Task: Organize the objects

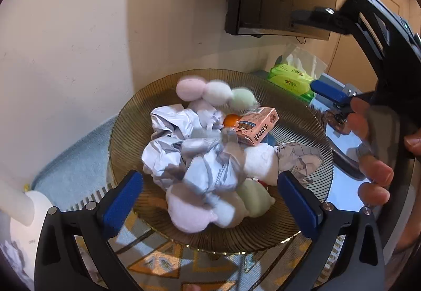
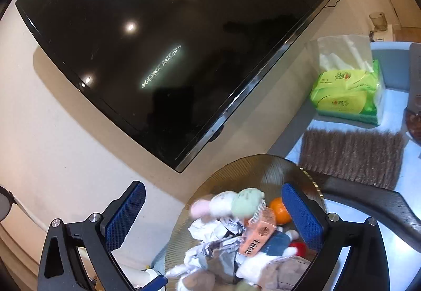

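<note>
A ribbed amber glass plate (image 1: 302,120) holds a pile: crumpled white paper (image 1: 179,151), a pink carton (image 1: 259,125), an orange (image 1: 231,120) and pastel plush balls (image 1: 215,92). More plush balls (image 1: 210,209) lie at its near edge. My left gripper (image 1: 210,203) hovers open just above the pile's near side, holding nothing. The right wrist view shows the plate (image 2: 263,172), carton (image 2: 259,235), orange (image 2: 280,209) and paper (image 2: 210,230) below my right gripper (image 2: 214,214), which is open and empty. A hand holds that tool at the right of the left wrist view.
A black TV (image 2: 171,41) hangs on the beige wall behind the plate. A green tissue pack (image 2: 344,91) and a brown fuzzy mat (image 2: 352,157) lie on the pale blue surface to the right. A white object (image 1: 26,209) stands at the left.
</note>
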Tool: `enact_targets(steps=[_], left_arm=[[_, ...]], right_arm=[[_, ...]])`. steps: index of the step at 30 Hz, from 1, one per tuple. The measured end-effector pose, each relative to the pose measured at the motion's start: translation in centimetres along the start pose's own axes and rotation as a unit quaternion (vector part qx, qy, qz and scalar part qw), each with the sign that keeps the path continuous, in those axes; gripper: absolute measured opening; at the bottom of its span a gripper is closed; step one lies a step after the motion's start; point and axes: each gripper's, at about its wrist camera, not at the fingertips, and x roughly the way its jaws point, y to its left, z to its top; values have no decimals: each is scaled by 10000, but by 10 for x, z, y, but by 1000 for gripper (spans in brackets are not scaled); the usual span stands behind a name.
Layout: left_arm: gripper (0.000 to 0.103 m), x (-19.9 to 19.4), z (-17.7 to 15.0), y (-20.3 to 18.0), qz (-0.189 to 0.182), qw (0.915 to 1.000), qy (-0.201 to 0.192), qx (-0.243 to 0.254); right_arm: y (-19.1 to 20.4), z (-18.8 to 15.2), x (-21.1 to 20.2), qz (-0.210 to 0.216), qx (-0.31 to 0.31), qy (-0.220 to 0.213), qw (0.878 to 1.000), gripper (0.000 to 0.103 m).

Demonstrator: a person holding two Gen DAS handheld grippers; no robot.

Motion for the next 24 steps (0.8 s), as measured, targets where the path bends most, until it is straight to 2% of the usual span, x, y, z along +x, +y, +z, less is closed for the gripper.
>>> enact_targets(steps=[5, 9, 15, 21, 24], left_arm=[[102, -21, -4, 8, 187, 9997, -96, -82], [102, -46, 0, 17, 372, 9989, -270, -133], [102, -100, -3, 56, 888, 9942, -504, -335], [102, -163, -25, 115, 1380, 9861, -721, -585], [102, -180, -45, 141, 1809, 9789, -648, -695]], right_arm=[[0, -5, -12, 180, 264, 73, 9995, 103], [23, -17, -23, 300, 98, 140, 9994, 103], [94, -46, -36, 439, -826, 318, 9951, 103], [156, -92, -42, 633, -1752, 582, 9808, 103], [176, -123, -36, 605, -2151, 832, 9712, 103]])
